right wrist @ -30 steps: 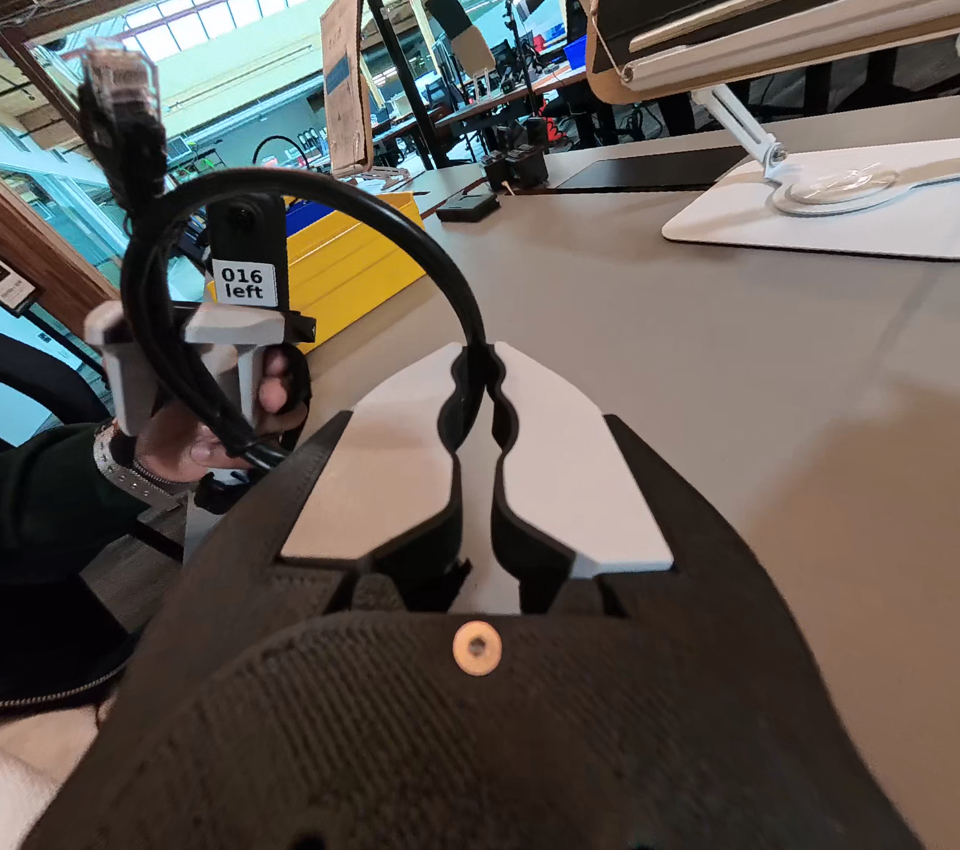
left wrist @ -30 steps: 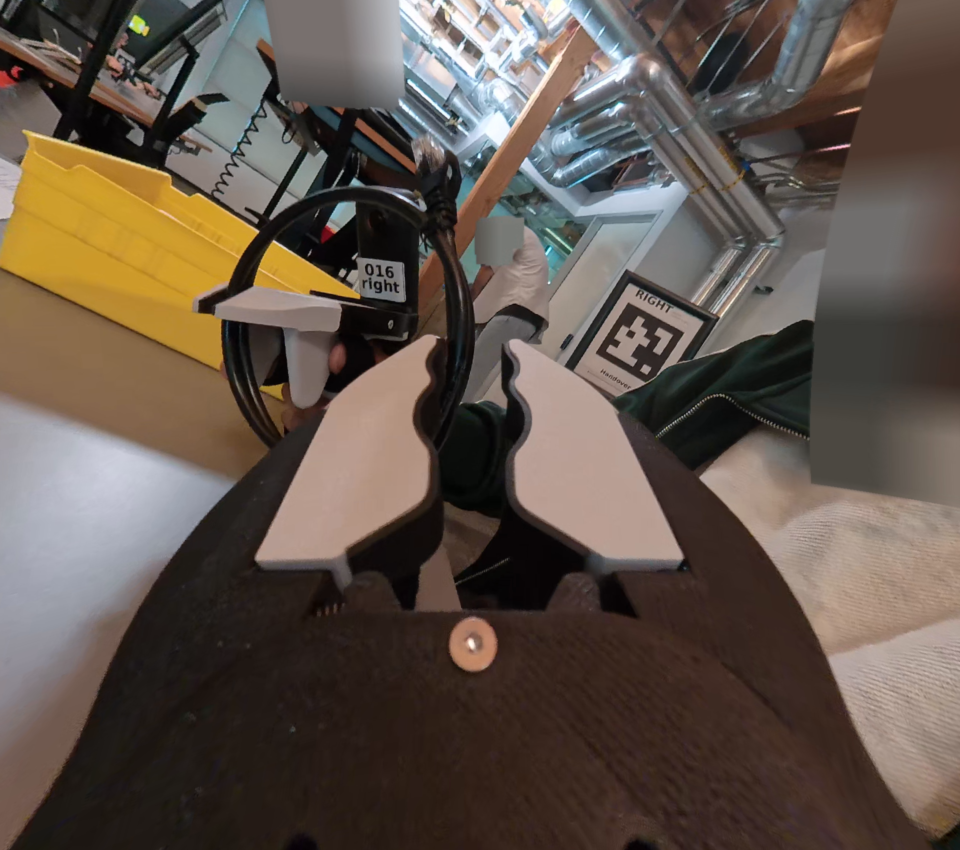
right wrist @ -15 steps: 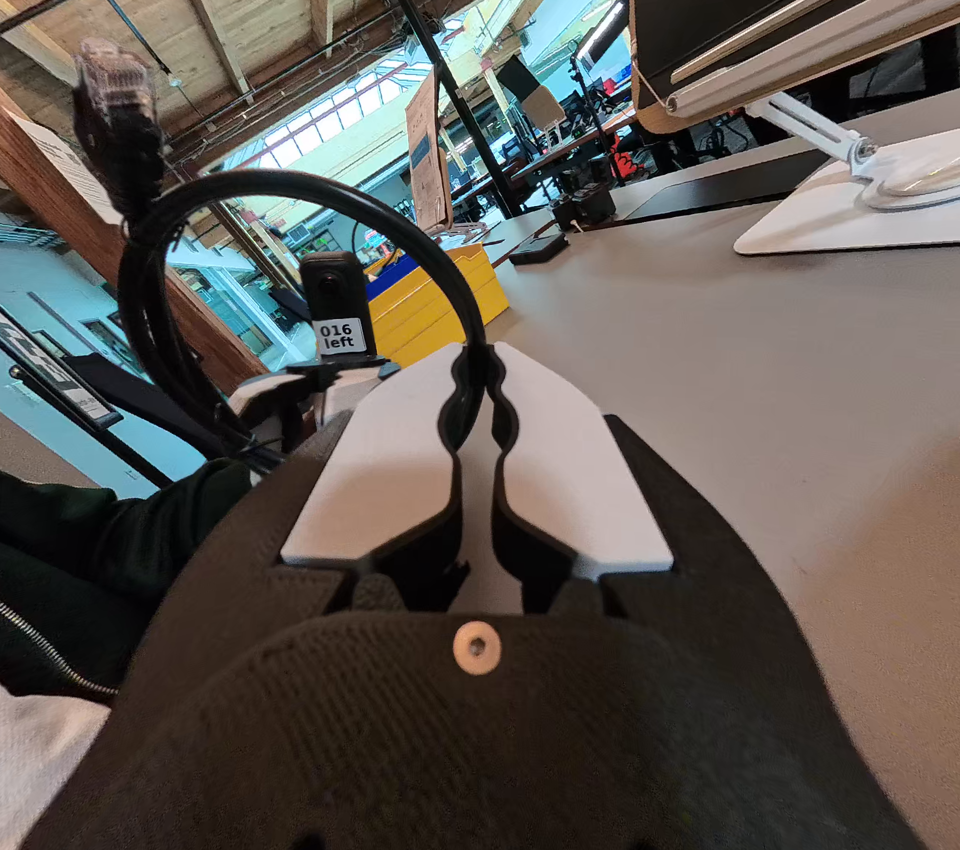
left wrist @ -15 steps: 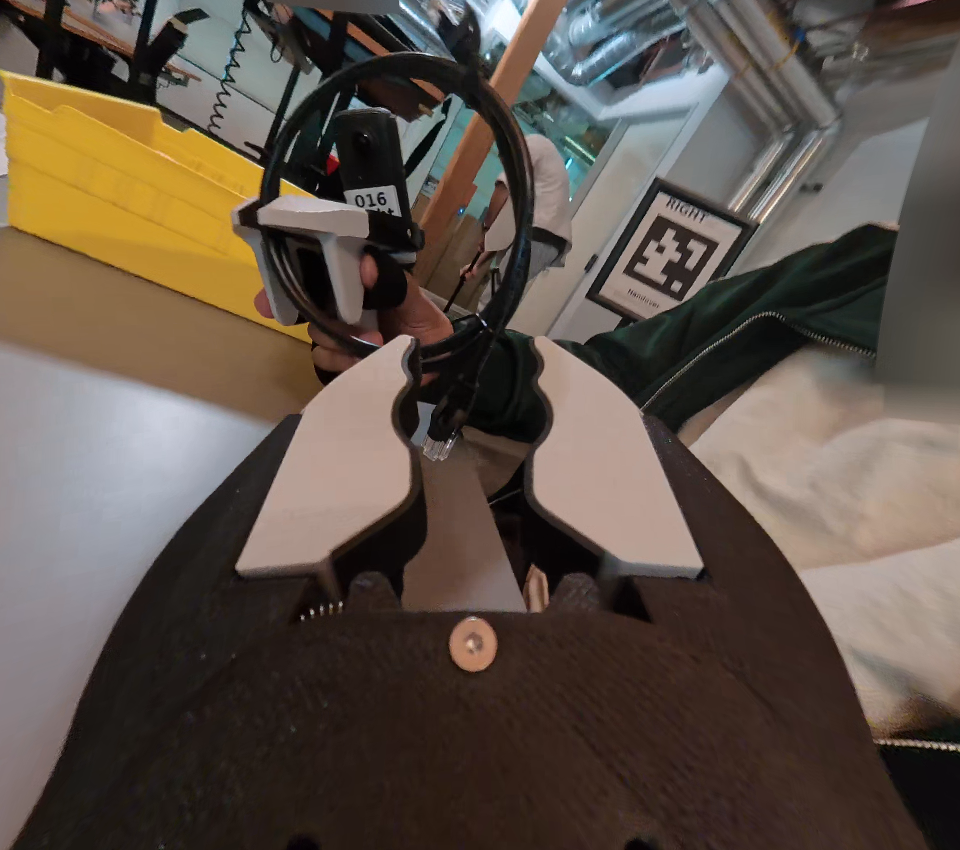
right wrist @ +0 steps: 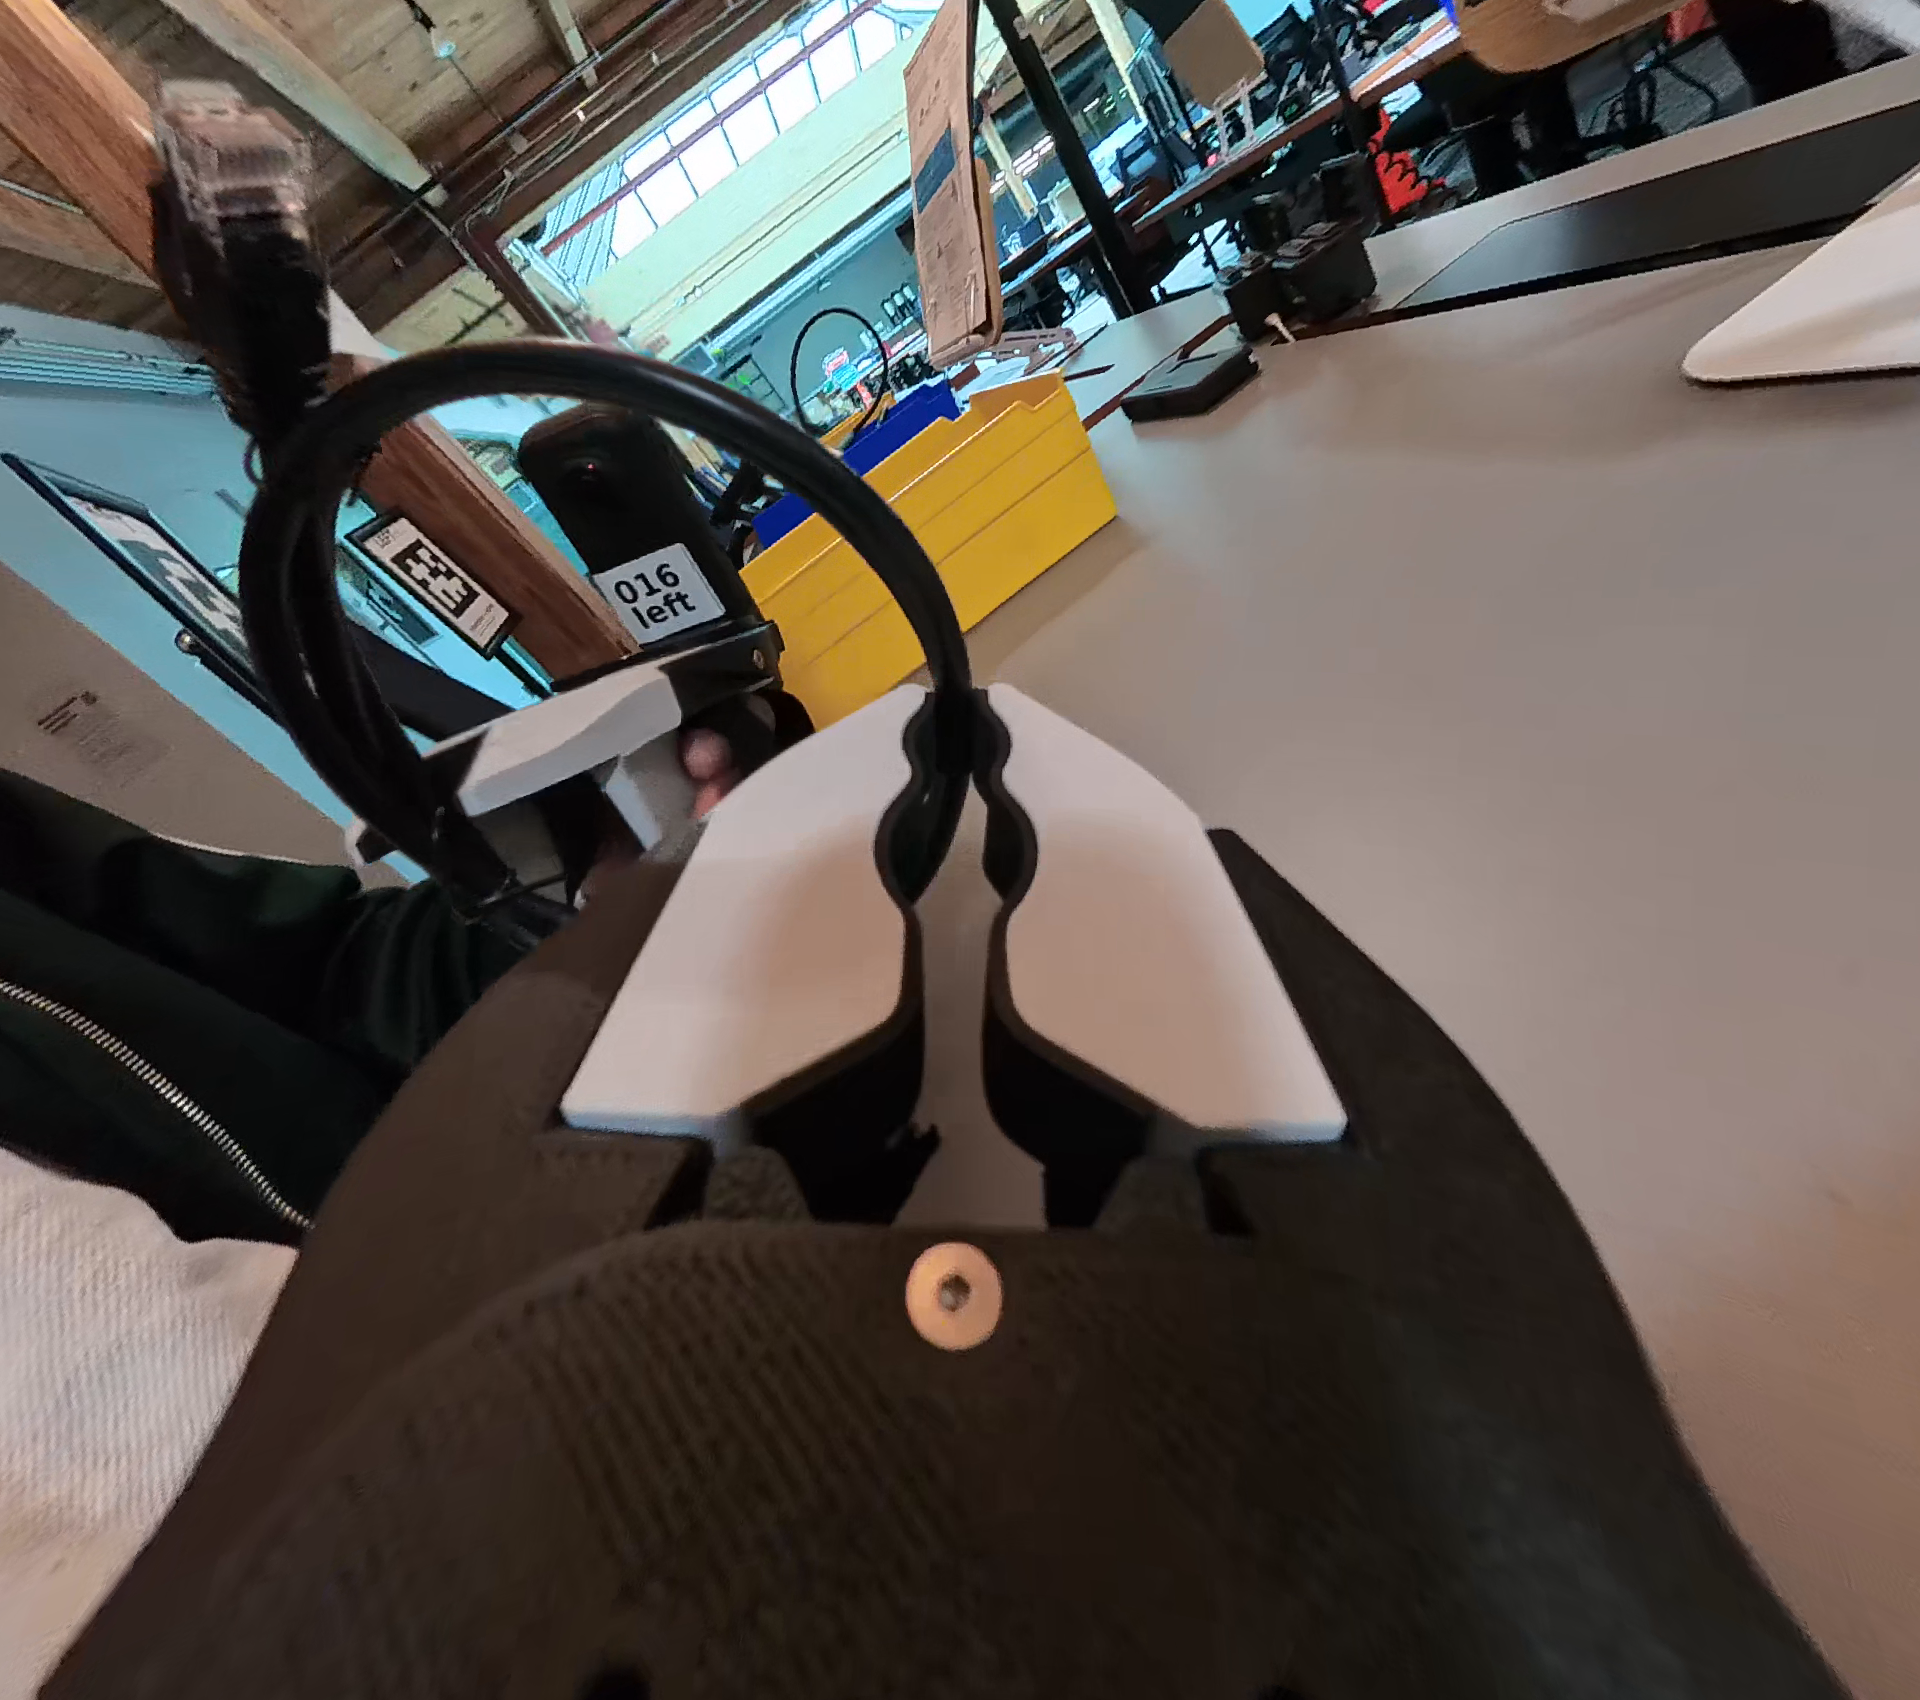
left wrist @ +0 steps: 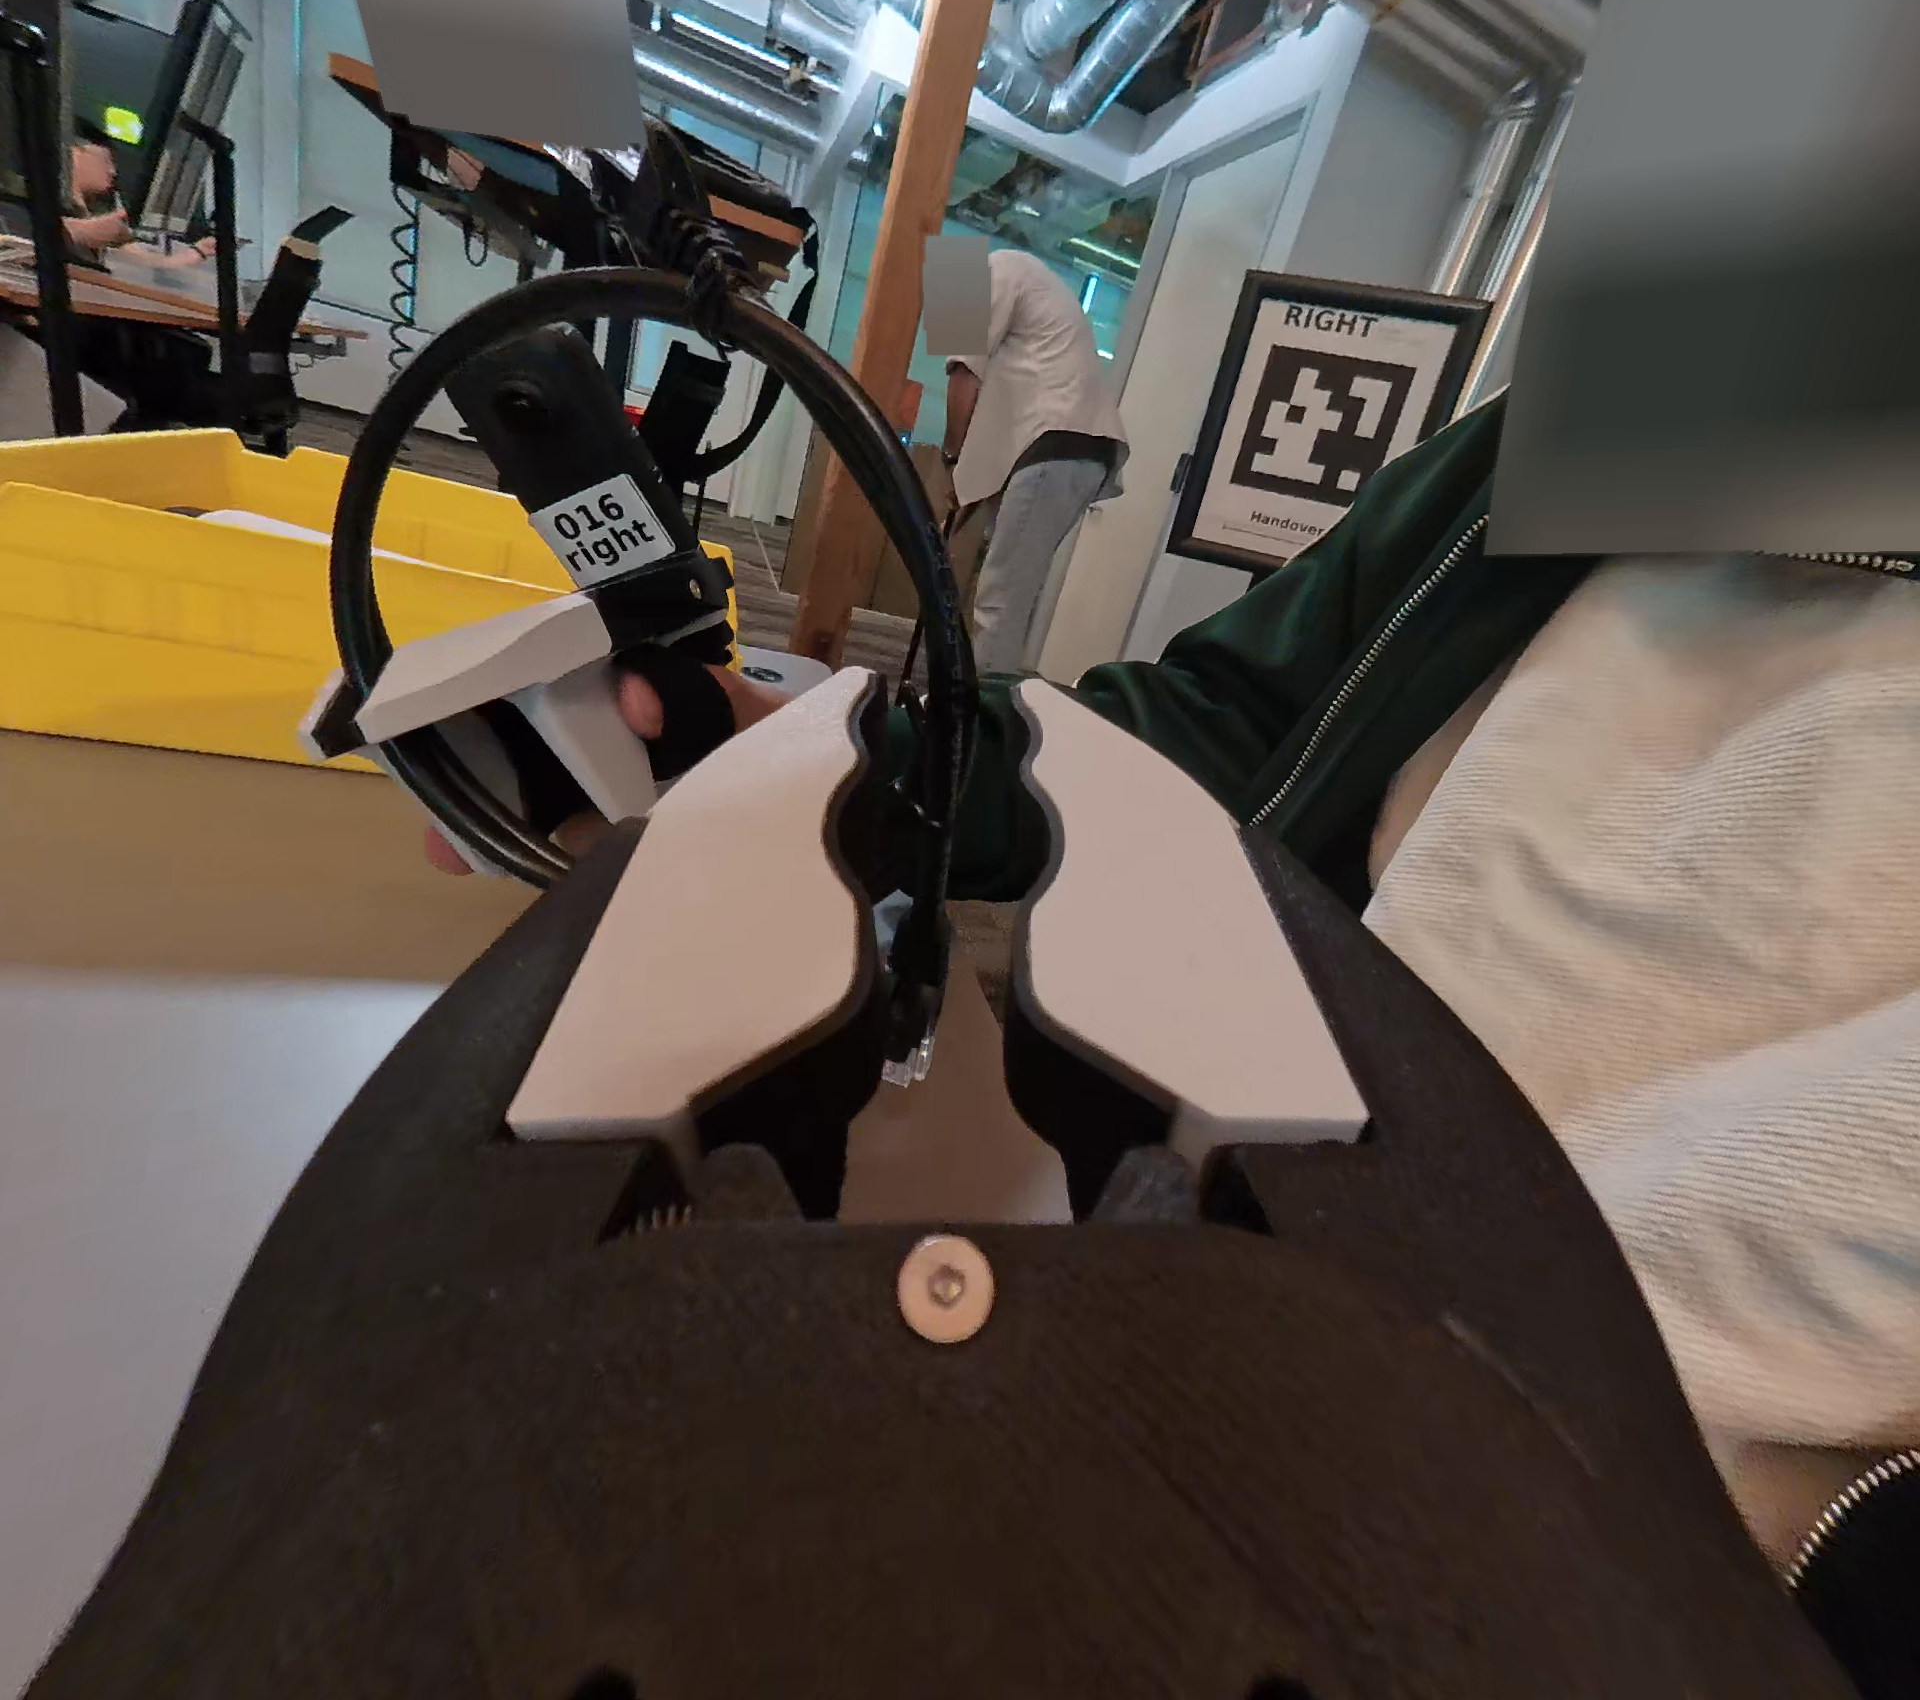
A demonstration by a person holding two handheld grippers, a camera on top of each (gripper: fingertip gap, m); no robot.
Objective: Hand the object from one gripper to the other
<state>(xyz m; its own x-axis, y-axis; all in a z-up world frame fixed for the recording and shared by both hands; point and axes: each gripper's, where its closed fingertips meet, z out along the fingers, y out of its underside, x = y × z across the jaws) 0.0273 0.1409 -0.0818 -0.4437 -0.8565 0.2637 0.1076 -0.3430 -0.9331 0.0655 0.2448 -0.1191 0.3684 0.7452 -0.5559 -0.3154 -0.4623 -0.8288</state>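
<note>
right gripper (right wrist: 954,720) pinching coiled black cable (right wrist: 727,414) | left gripper (left wrist: 945,720) agape around it (untouched) | yellow bin (left wrist: 125,601) behind

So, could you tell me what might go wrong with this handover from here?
The left tongs are open around the coiled black cable, with its clear plug dangling deep between them; closing now might pinch the plug rather than the cord. The right tongs grip only one strand, so releasing early could drop the coil.
</note>
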